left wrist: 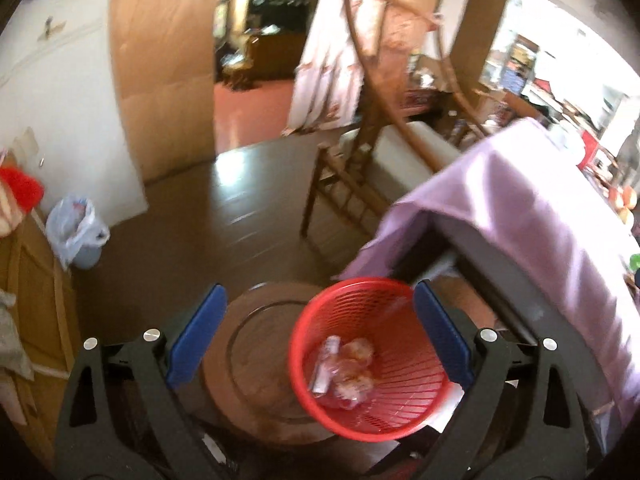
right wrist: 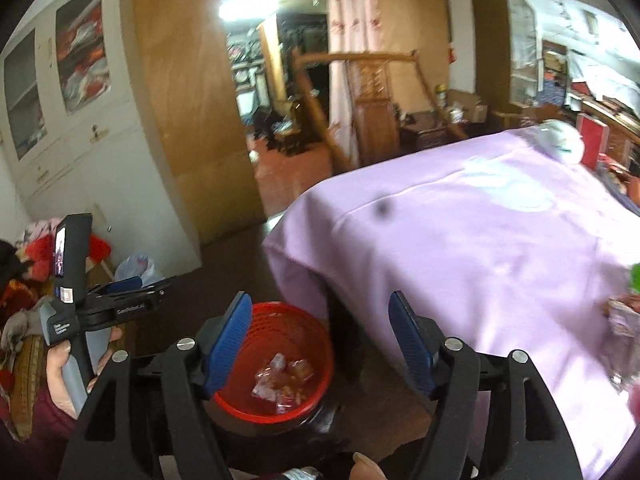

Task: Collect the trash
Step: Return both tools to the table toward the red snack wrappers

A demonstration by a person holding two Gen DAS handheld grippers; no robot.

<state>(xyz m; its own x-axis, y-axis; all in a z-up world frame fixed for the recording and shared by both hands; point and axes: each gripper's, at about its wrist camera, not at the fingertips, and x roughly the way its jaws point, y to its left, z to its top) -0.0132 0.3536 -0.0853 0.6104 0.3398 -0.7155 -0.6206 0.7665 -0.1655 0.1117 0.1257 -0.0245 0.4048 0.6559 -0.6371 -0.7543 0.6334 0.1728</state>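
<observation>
A dark, glossy floor (left wrist: 192, 216) reflects light and gives way to red floor (left wrist: 252, 108) beyond a doorway. A wooden door (right wrist: 192, 112) stands beside a white cabinet (right wrist: 80, 128) with glass panes. A table under a lilac cloth (right wrist: 460, 248) fills the right side. A wooden chair (left wrist: 360, 160) stands past it, near a pale curtain (right wrist: 352, 60) with red print. A ceiling lamp (right wrist: 244, 8) glows in the far room. Cluttered shelves (right wrist: 580, 80) line the bright right wall.
</observation>
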